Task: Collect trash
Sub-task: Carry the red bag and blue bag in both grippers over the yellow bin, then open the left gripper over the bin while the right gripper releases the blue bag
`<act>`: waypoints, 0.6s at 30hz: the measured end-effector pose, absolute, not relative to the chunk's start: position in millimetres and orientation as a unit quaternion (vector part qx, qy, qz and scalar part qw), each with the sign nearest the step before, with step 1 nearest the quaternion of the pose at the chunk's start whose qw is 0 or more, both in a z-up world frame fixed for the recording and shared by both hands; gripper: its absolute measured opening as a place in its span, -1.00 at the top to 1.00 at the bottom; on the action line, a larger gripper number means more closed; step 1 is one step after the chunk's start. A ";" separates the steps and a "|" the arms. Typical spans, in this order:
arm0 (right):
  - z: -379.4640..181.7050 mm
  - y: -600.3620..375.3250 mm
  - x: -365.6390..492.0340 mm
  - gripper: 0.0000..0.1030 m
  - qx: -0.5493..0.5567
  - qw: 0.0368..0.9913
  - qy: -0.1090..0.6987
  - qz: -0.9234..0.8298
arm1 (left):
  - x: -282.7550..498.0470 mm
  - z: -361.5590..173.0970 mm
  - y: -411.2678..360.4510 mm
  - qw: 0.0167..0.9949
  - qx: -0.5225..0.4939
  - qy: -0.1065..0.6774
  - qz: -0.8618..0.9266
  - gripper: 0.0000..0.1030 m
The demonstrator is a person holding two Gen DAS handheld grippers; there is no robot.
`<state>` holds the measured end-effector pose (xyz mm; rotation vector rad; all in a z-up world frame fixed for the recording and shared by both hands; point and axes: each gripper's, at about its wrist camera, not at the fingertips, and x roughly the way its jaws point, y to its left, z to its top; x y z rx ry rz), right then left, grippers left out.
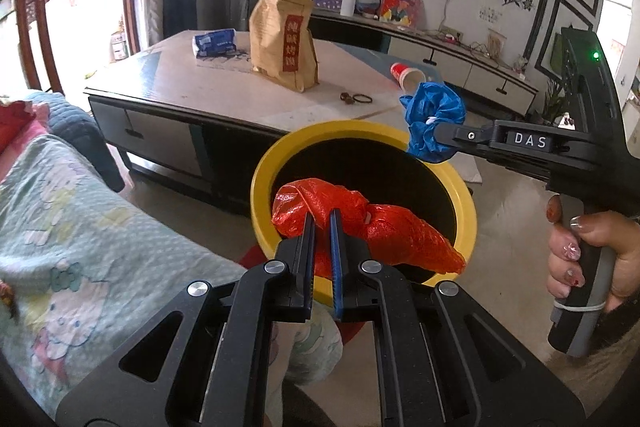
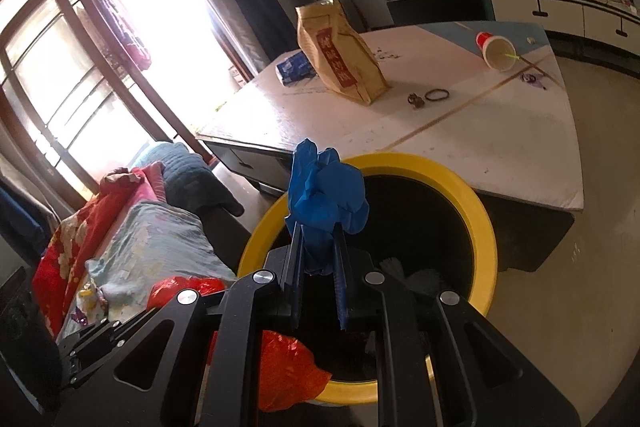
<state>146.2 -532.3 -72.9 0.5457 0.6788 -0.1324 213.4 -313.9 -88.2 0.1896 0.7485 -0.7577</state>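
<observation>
A yellow-rimmed bin (image 1: 264, 167) (image 2: 486, 223) with a black inside stands on the floor in front of the low table. My left gripper (image 1: 322, 223) is shut on a crumpled red plastic bag (image 1: 396, 231) (image 2: 288, 367), held over the bin's near rim. My right gripper (image 2: 318, 223) (image 1: 434, 131) is shut on a crumpled blue plastic bag (image 2: 326, 195) (image 1: 432, 111), held above the bin's far right rim. A hand (image 1: 592, 259) grips the right tool's handle.
On the low table (image 1: 224, 95) (image 2: 500, 139) stand a tan paper bag (image 1: 284, 39) (image 2: 344, 55), a blue packet (image 1: 214, 43) (image 2: 294, 67), a tipped red paper cup (image 1: 406, 75) (image 2: 496, 49) and a small ring (image 1: 362, 99) (image 2: 436, 94). A sofa with patterned blankets (image 1: 80, 227) (image 2: 152, 247) lies left.
</observation>
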 end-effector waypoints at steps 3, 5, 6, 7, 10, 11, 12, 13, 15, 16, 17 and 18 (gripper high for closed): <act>-81.6 -536.2 147.6 0.75 0.255 0.903 0.338 -0.076 | 214.1 -94.8 -324.6 0.854 0.098 0.358 -0.365 0.93; -87.2 -539.5 148.6 0.74 0.253 0.900 0.344 -0.081 | 215.2 -100.7 -331.3 0.851 0.101 0.363 -0.366 0.93; -90.4 -540.9 149.3 0.70 0.253 0.899 0.348 -0.083 | 216.4 -103.1 -333.9 0.849 0.100 0.366 -0.368 0.93; -93.0 -542.1 150.1 0.70 0.252 0.897 0.353 -0.083 | 217.0 -105.3 -336.0 0.847 0.100 0.367 -0.371 0.92; -100.2 -545.8 151.0 0.62 0.255 0.892 0.362 -0.090 | 221.6 -111.1 -338.4 0.845 0.097 0.375 -0.369 0.65; -101.5 -546.5 151.5 0.50 0.257 0.891 0.363 -0.090 | 222.5 -112.1 -337.0 0.844 0.090 0.378 -0.370 0.45; -102.5 -546.2 151.5 0.44 0.258 0.890 0.364 -0.092 | 222.3 -112.0 -336.8 0.843 0.086 0.378 -0.372 0.34; -102.9 -545.8 151.8 0.43 0.256 0.890 0.365 -0.094 | 222.0 -111.2 -335.8 0.844 0.083 0.377 -0.372 0.14; -102.4 -543.9 153.2 0.36 0.251 0.891 0.366 -0.096 | 221.4 -107.8 -331.8 0.848 0.074 0.372 -0.370 -0.04; -101.6 -543.1 153.2 0.33 0.248 0.892 0.365 -0.097 | 221.4 -104.9 -328.4 0.849 0.067 0.370 -0.371 -0.11; -100.2 -542.1 153.2 0.26 0.245 0.893 0.364 -0.097 | 220.8 -102.3 -326.2 0.851 0.063 0.368 -0.370 -0.28; -98.7 -539.9 153.1 0.17 0.239 0.895 0.363 -0.100 | 220.2 -98.6 -322.2 0.853 0.059 0.364 -0.369 -0.37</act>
